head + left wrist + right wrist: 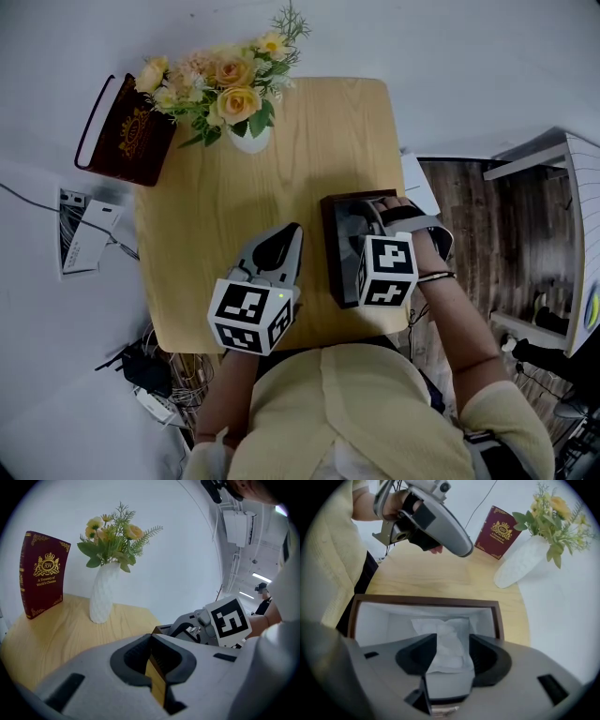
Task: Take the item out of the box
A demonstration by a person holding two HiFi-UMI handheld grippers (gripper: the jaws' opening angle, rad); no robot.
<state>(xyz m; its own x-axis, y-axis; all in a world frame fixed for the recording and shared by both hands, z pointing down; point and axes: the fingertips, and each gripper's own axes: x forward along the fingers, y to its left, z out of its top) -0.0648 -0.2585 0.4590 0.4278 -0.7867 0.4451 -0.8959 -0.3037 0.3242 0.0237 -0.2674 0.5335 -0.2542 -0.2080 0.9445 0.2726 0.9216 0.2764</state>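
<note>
Straddling white paper (440,626) in box (424,600), right tongs (453,641) agape — left tongs (151,638) closed

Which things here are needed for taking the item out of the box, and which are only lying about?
Needed: box; white crumpled paper inside it; right gripper, open around the paper.
Lying about: red book; vase of flowers; left gripper, shut, over the table.
</note>
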